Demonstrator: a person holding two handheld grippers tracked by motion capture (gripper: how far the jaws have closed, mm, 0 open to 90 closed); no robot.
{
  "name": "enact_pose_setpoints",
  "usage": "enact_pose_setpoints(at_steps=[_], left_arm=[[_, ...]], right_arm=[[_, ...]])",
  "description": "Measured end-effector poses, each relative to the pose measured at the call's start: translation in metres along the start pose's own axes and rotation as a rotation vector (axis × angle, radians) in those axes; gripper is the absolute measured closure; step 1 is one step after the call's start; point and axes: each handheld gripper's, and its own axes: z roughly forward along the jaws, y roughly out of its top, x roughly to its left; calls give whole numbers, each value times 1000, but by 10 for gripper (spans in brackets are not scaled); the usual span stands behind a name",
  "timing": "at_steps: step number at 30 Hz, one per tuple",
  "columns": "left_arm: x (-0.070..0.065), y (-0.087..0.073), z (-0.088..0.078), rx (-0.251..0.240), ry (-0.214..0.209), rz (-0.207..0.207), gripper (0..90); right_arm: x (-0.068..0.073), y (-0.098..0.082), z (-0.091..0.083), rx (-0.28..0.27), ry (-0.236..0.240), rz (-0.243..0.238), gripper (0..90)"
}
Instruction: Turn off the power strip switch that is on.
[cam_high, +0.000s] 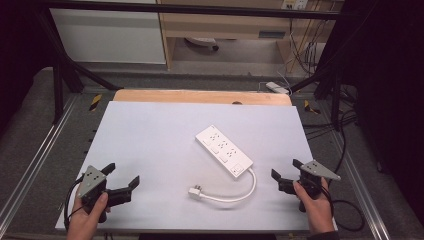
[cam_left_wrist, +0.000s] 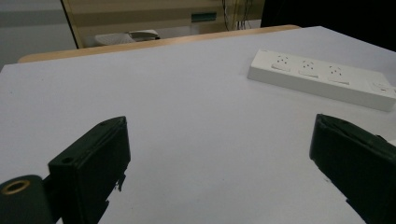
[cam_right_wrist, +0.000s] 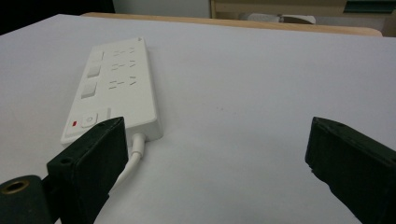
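A white power strip (cam_high: 223, 150) lies at an angle in the middle of the white table top (cam_high: 150, 130). Its white cord (cam_high: 240, 192) loops round to a plug (cam_high: 195, 191) lying in front of it. My left gripper (cam_high: 121, 175) rests near the front left corner, open, nothing between its jaws. In the left gripper view the power strip (cam_left_wrist: 322, 79) lies ahead to the right. My right gripper (cam_high: 286, 168) is open at the front right, just right of the strip's cord end. In the right gripper view the power strip (cam_right_wrist: 114, 88) and cord (cam_right_wrist: 133, 156) lie close by its left jaw.
A wooden strip (cam_high: 202, 96) runs along the table's far edge. Metal rails (cam_high: 30, 170) flank the table on both sides. Black cables (cam_high: 350, 210) trail off at the right. A cabinet and shelving (cam_high: 225, 25) stand beyond the table.
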Motion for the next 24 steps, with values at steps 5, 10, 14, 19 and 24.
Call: enact_pose_setpoints(at_steps=[5, 10, 14, 19, 24], left_arm=[[1, 0, 0, -8, 6, -8, 50], [1, 0, 0, -6, 9, -13, 51], [2, -1, 0, -1, 9, -11, 51], [2, -1, 1, -1, 4, -21, 51], [2, -1, 1, 0, 7, -11, 51]], right_arm=[[2, -1, 1, 18, 5, -8, 65], [2, -1, 0, 8, 16, -2, 62], [3, 1, -1, -5, 20, 9, 54], [6, 5, -4, -49, 32, 17, 49], [7, 8, -8, -79, 23, 17, 48]])
